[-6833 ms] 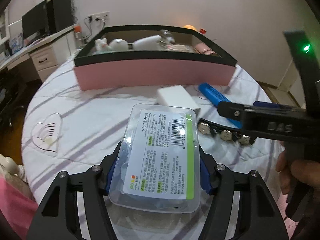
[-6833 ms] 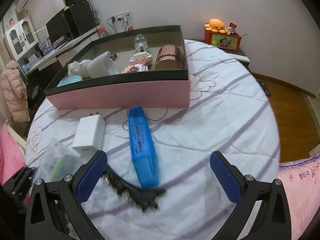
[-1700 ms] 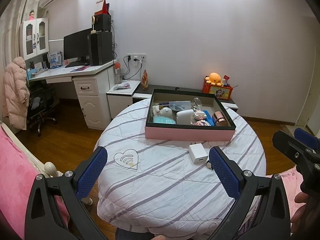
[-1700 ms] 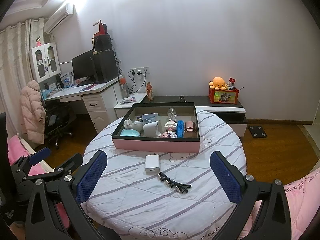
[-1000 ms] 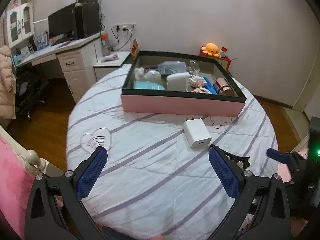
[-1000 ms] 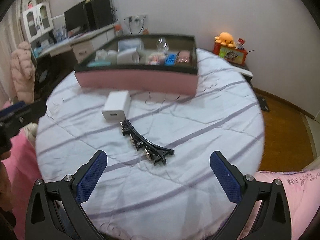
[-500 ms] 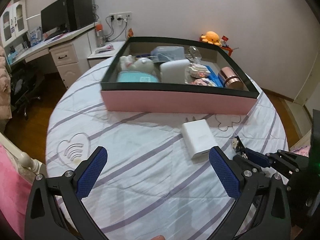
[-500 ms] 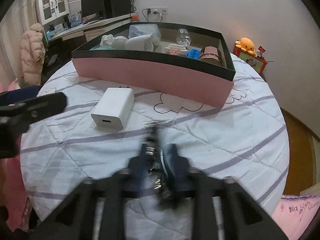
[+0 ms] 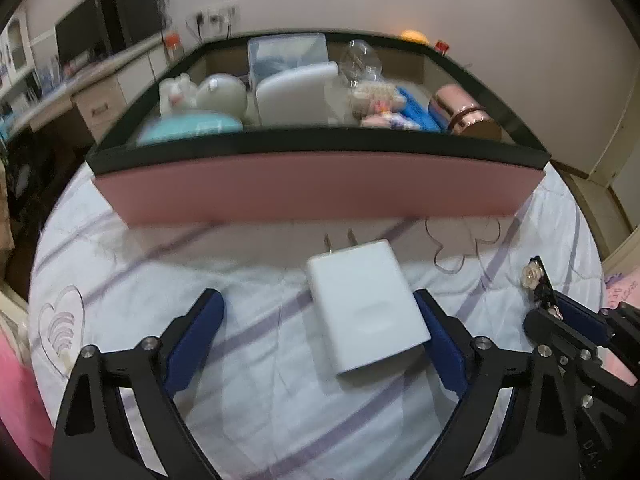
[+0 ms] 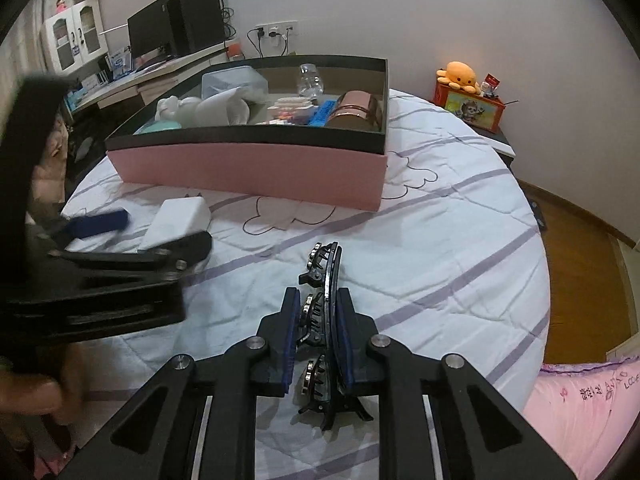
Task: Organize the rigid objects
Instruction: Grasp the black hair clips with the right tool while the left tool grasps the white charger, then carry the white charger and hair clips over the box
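Note:
A white charger plug (image 9: 366, 306) lies on the round table in front of the pink box (image 9: 316, 188). My left gripper (image 9: 320, 334) is open, its blue pads on either side of the charger, right pad touching it. My right gripper (image 10: 318, 330) is shut on a black hair clip with metal studs (image 10: 324, 276), held on edge above the cloth. The clip also shows at the right of the left wrist view (image 9: 540, 284). The charger shows in the right wrist view (image 10: 178, 218), with the left gripper around it.
The pink box (image 10: 248, 168) holds several items: a teal case (image 9: 188, 130), a white pouch (image 9: 292, 96), a blue case (image 9: 416, 114), a copper tin (image 9: 464, 114). A desk with a monitor (image 10: 156, 36) stands behind. An orange plush (image 10: 458, 74) sits at the right.
Both grippers came down to the table. My right gripper closed on the hair clip and lifted it. My left gripper moved in around the charger.

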